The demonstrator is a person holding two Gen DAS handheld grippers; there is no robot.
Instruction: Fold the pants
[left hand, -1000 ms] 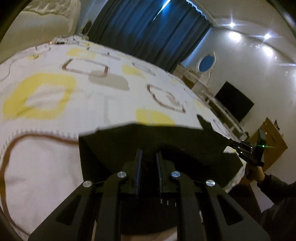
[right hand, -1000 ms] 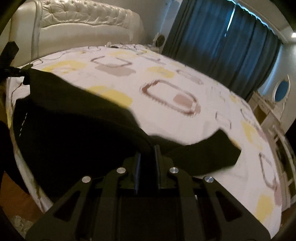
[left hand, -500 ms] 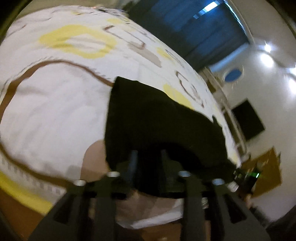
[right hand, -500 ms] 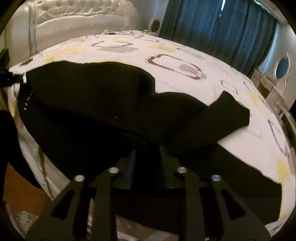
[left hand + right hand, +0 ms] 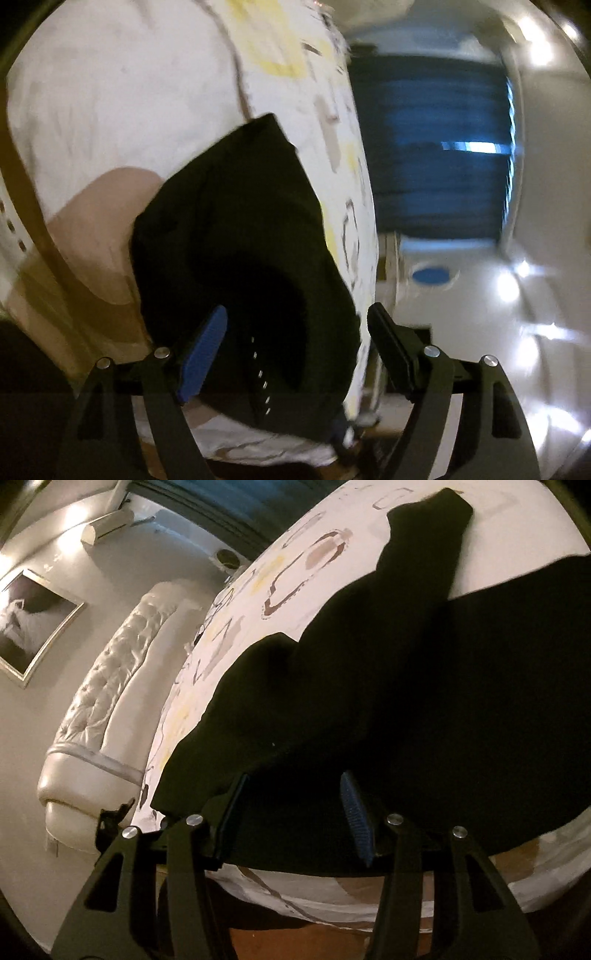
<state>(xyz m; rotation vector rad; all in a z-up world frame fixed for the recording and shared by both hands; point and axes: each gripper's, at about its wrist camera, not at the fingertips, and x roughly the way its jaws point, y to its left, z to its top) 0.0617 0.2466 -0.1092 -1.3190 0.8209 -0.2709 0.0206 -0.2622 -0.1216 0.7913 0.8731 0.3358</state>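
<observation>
The black pants [image 5: 243, 236] lie spread on the white patterned bedspread [image 5: 110, 110] near its front edge. In the right wrist view the pants [image 5: 369, 686] fill the middle, with one leg end [image 5: 436, 524] reaching far across the bed. My left gripper [image 5: 295, 354] is open, its fingers standing wide apart just over the near edge of the cloth. My right gripper [image 5: 291, 808] is open too, its fingers apart over the near hem. Neither holds the cloth. Both views are tilted sideways.
A white tufted headboard [image 5: 122, 672] stands at the bed's end. Blue curtains [image 5: 436, 155] hang behind the bed. A framed picture [image 5: 33, 620] hangs on the wall. Brown floor [image 5: 303, 938] shows below the bed edge.
Both grippers were shut on the pants and lowered them onto the bed. Now both have opened and let go, and both cameras have rolled sideways.
</observation>
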